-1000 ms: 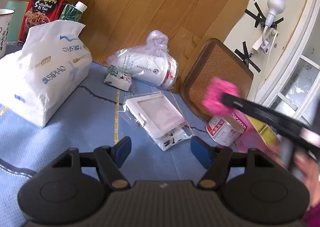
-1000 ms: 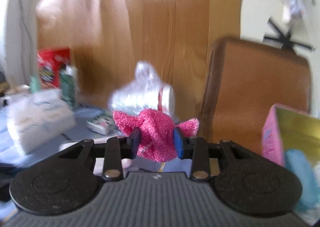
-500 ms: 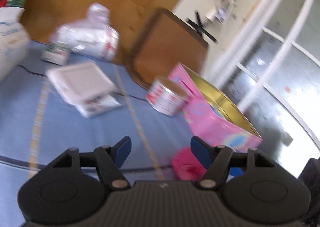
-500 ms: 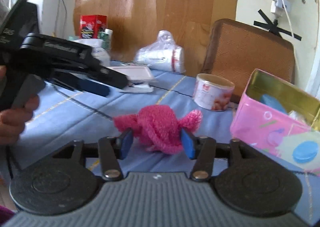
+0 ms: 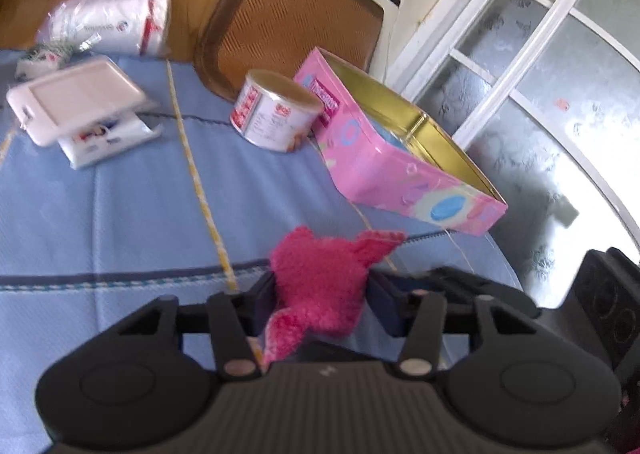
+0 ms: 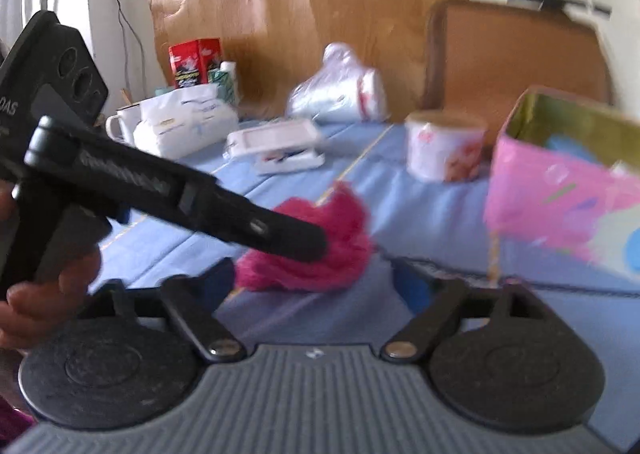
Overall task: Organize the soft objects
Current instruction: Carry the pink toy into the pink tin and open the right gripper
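Note:
A fluffy pink cloth (image 5: pixel 320 274) lies on the blue tablecloth (image 5: pixel 120 214), just in front of an open pink tin box (image 5: pixel 400 182). My left gripper (image 5: pixel 322 302) is closing on the cloth, and both pads press into its sides. In the right wrist view its black finger (image 6: pixel 280 230) reaches in from the left onto the pink cloth (image 6: pixel 344 250). My right gripper (image 6: pixel 320 282) is opening, its pads standing clear on either side of the cloth. Something blue lies inside the pink tin (image 6: pixel 560 206).
A round can (image 5: pixel 276 114) stands beside the tin. Behind it a brown woven tray (image 5: pixel 288 6) leans on the wooden wall. A white case (image 5: pixel 76 98) and a plastic bag (image 5: pixel 112 22) lie far left. A tissue pack (image 6: pixel 184 122), mug (image 6: pixel 120 124) and red box (image 6: pixel 194 60) stand farther back.
The right gripper brought the pink cloth down onto the table and opened off it. The left gripper swung right towards the tin and closed on the cloth.

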`<state>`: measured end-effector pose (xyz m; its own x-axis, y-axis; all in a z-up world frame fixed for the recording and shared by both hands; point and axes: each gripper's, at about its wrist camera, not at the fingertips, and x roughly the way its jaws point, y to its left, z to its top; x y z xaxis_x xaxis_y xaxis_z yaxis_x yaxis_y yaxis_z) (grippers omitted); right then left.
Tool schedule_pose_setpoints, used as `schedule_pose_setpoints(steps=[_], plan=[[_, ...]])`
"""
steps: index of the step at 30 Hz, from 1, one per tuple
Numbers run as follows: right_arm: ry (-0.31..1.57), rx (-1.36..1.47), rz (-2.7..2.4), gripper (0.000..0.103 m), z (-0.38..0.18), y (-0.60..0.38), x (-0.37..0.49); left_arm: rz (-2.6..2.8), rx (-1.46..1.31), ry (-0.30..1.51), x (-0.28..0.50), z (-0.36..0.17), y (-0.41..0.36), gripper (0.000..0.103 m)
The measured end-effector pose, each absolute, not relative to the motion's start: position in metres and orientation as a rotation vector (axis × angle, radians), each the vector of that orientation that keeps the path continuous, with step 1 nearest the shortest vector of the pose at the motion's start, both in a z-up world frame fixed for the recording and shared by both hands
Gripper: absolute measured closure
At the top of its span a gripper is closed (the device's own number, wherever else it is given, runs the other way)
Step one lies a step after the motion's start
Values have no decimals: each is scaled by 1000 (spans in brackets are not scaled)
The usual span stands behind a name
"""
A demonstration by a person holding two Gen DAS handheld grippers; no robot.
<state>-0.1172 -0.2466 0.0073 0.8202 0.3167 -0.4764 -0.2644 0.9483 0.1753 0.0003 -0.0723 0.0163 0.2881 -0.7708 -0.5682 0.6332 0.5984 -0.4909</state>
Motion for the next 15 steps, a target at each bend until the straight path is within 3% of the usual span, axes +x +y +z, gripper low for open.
schedule_pose_setpoints(steps=[1, 3, 10, 15], plan=[[525, 98, 282, 43, 6, -244, -114, -938, -167, 850, -1, 20, -75, 55], [507, 87, 238, 45, 6, -244, -110, -944, -132, 810, -3, 32, -84, 55], [295, 149, 61, 45, 32, -281, -119, -1054, -50, 666, 6, 82, -152, 54], [245, 178, -90, 45, 40, -325, -111, -1096, -23, 658, 16, 93, -220, 54]])
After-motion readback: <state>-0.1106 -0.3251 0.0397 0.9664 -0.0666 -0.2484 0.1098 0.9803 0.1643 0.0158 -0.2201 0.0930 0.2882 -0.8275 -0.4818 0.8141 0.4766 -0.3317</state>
